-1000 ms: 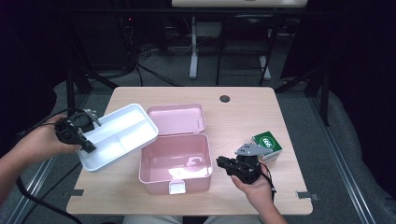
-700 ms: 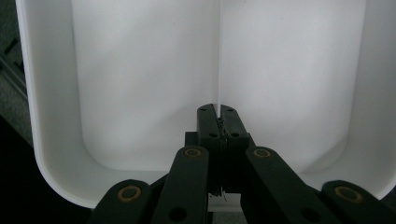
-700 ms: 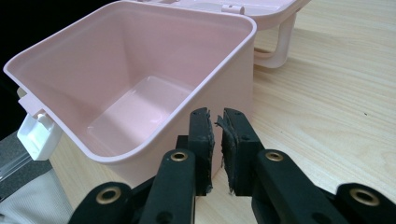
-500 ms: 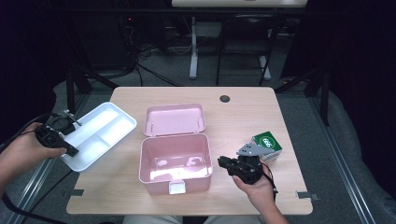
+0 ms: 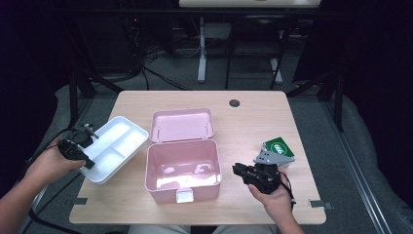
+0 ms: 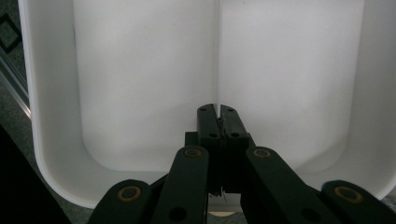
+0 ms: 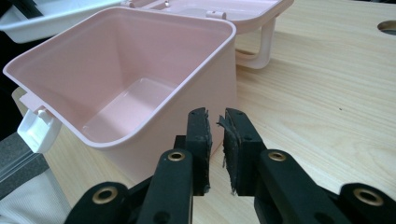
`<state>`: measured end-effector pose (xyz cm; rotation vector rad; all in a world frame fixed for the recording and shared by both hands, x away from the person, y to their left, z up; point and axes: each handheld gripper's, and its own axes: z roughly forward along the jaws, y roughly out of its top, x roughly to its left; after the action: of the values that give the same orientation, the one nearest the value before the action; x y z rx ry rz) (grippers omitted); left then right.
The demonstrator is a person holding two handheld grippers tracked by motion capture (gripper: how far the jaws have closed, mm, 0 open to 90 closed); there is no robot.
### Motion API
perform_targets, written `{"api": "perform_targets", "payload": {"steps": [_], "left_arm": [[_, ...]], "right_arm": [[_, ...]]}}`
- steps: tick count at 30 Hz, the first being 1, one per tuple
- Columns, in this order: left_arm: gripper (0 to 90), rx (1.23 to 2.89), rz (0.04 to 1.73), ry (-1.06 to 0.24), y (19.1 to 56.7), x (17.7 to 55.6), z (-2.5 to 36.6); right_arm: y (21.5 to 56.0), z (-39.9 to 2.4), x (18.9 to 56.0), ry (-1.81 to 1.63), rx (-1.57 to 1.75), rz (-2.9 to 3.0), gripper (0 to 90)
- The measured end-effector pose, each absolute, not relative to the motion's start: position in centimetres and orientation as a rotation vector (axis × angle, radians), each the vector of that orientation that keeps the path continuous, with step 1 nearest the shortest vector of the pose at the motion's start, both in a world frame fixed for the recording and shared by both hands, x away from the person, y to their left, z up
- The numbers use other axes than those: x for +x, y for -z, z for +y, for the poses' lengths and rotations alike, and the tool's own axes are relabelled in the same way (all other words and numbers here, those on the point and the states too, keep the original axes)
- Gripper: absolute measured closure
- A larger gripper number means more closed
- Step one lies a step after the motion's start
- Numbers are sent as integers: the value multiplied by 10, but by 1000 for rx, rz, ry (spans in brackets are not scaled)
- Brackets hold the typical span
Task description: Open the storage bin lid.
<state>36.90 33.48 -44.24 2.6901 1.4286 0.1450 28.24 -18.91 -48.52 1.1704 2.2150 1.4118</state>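
While the left gripper hung at the left edge of the surface, its jaws were clamped on the middle divider wall of a white tray. In the left gripper view that divider ran straight ahead from the pinched fingertips, so the tray's long axis lay along the gripper's own line, pointing away from it. From above, the tray reached diagonally up and to the right of the gripper, its near corner past the surface edge and its far end just beside the open pink box.

That box sat between the two grippers, its lid thrown back flat behind it, its inside bare, its white latch toward the person. The left gripper, already holding the tray, was the hand placed to move it; by my reading the tray looked like the box's lift-out insert, and any coming move turned on whether it went further left or back over the box.

The right gripper hovered just right of the box, jaws nearly together with a thin gap and nothing between them. A green packet lay just behind it.
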Motion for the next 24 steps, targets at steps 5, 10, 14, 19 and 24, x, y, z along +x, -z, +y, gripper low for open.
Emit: {"api": "perform_targets", "payload": {"steps": [5, 10, 14, 19, 24], "left_arm": [[898, 2656, 1444, -127, 462, 372, 331], [898, 2671, 1440, -108, 484, 376, 325], [898, 2650, 1455, -87, 497, 378, 325], [898, 2632, 1480, -68, 512, 379, 326], [897, 2655, 1474, -77, 524, 378, 325]], "right_arm": [[482, -193, 279, -1415, 1161, 2202, 786], [482, -195, 279, -1415, 1167, 2197, 780], [482, -195, 279, -1414, 1168, 2196, 780], [483, -195, 279, -1415, 1168, 2198, 779], [483, -196, 279, -1412, 1169, 2196, 778]]}}
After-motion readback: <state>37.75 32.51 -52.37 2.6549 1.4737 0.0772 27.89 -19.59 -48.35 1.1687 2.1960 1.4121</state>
